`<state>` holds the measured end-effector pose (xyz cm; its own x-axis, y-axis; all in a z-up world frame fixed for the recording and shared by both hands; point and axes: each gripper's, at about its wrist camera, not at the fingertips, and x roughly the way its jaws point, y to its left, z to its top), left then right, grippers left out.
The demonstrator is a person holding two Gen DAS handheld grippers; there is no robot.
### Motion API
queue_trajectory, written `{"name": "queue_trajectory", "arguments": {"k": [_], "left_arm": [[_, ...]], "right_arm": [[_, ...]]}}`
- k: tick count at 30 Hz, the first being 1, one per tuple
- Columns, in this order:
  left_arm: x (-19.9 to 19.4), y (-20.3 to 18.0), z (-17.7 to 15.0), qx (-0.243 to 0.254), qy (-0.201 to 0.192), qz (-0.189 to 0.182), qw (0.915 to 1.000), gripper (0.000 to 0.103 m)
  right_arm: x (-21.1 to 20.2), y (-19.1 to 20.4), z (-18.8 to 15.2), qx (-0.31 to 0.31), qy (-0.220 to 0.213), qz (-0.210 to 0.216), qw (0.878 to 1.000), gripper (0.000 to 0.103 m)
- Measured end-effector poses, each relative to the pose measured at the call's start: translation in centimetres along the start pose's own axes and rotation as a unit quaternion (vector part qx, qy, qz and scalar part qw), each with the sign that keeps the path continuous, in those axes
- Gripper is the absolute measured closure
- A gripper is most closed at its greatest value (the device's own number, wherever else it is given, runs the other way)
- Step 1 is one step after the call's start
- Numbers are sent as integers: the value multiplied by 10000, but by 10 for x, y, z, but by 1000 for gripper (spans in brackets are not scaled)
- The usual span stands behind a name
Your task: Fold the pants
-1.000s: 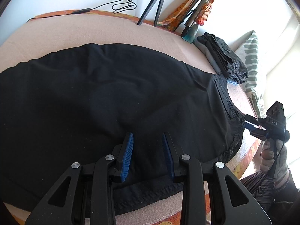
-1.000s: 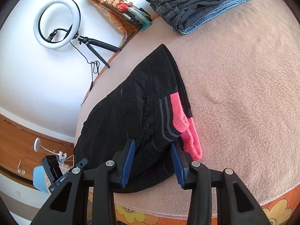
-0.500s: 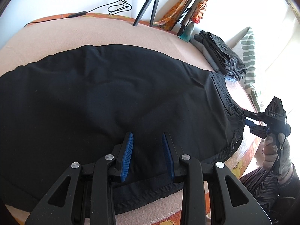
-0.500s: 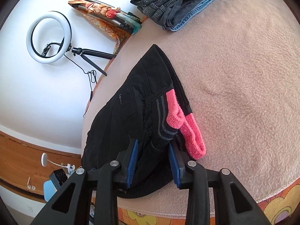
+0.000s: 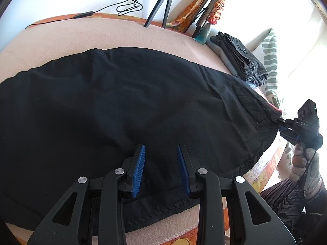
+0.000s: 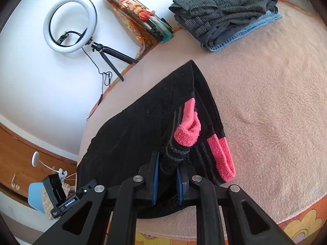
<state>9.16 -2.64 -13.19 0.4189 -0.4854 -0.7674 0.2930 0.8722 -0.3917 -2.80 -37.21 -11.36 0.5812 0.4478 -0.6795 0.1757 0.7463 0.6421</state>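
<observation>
The black pants [image 5: 126,106] lie spread on the pink bed [image 5: 85,34]. The left gripper [image 5: 161,169] rests on the near hem, jaws spread. Only the right view shows the pink waistband [image 6: 189,126]; there the right gripper [image 6: 166,180] has just closed, jaws pinching the pants.

- The left gripper [image 5: 161,167] points downward with its blue-padded jaws apart, nothing pinched between them.
- The right gripper [image 6: 166,178] has just been closing; its jaws now clamp bunched fabric.
- A gloved hand [image 5: 305,164] holds the right gripper's handle.
</observation>
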Motion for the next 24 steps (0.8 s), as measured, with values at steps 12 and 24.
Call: {"name": "queue_trajectory", "arguments": {"k": [12,24], "left_arm": [[-9,-1,-11,118,44,-30,9999,73],[-76,78,-26,-1273,-892,837,9843,73]], "right_arm": [[17,-5,-12,-868,374,-1017,9903,88],[-24,66,4,-2221,-152,-1176,9678,67]]}}
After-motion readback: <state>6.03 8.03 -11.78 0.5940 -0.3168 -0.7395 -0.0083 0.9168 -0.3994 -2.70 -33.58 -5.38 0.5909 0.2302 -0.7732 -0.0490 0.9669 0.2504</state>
